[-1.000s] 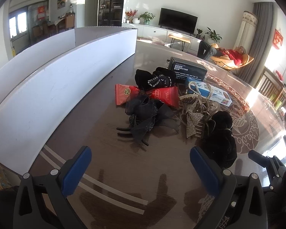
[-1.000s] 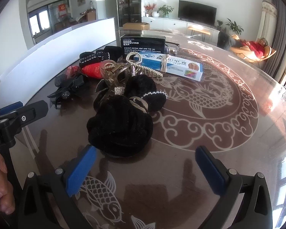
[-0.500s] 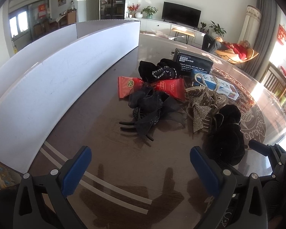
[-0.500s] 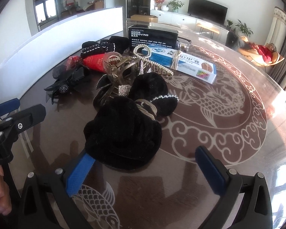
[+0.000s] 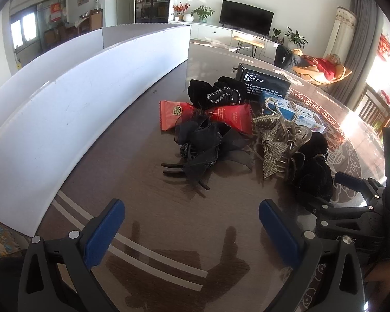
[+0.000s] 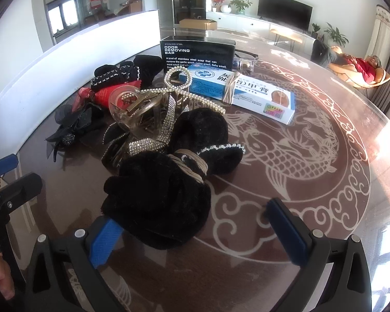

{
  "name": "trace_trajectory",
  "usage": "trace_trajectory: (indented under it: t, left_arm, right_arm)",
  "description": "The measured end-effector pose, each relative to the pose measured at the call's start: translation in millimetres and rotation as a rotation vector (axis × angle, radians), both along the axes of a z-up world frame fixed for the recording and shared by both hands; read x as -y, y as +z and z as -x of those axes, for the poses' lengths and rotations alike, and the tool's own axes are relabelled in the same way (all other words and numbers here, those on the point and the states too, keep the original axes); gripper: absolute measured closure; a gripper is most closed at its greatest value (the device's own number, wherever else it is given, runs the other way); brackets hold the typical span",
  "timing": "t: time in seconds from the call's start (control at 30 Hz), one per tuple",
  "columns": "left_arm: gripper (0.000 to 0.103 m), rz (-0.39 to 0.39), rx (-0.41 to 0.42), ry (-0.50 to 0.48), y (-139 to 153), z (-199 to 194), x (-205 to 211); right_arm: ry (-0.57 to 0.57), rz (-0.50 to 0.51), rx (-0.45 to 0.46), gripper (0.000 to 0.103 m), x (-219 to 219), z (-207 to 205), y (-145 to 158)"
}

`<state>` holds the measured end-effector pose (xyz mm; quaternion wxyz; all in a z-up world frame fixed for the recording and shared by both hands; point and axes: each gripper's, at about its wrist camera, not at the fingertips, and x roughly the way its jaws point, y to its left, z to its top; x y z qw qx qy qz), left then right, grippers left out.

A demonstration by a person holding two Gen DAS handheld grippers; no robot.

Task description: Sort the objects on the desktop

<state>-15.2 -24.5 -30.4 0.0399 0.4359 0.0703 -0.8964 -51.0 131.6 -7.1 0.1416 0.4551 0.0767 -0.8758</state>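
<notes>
A pile of objects lies on the brown table. A black fuzzy bow [image 6: 169, 182] lies nearest my right gripper [image 6: 197, 228], which is open with its left pad at the bow's near edge. Behind it are a rhinestone claw clip [image 6: 143, 114], a black lace hair clip [image 6: 70, 130], a red packet [image 5: 228, 115], a blue-white ointment box [image 6: 247, 91] and a black soap box [image 6: 197, 52]. My left gripper [image 5: 192, 223] is open and empty, a short way before the lace hair clip [image 5: 205, 150]. The fuzzy bow also shows in the left wrist view [image 5: 312, 169].
A long white board [image 5: 91, 98] stands along the table's left side. The table top [image 6: 312, 156] bears a white fish and cloud pattern. The right gripper's body [image 5: 356, 208] shows at the right of the left wrist view. A person lies on a chair [image 6: 356, 67] far behind.
My right gripper has moved forward, so its left pad now reaches the black fuzzy bow. My left gripper has moved slightly closer to the pile.
</notes>
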Motion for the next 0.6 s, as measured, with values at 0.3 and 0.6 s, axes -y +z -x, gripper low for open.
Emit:
trace_trajectory:
  t: [0.3,0.6]
  left_arm:
    - [0.000,-0.001,0.058,0.023,-10.5,7.1,5.1]
    - [0.000,0.041,0.120,-0.002,-20.1,28.2,2.8]
  right_arm:
    - [0.009,0.006,0.002,0.000,-10.3,9.8,-0.3]
    - [-0.040,0.004,-0.008,0.000,-12.1,6.0,0.6]
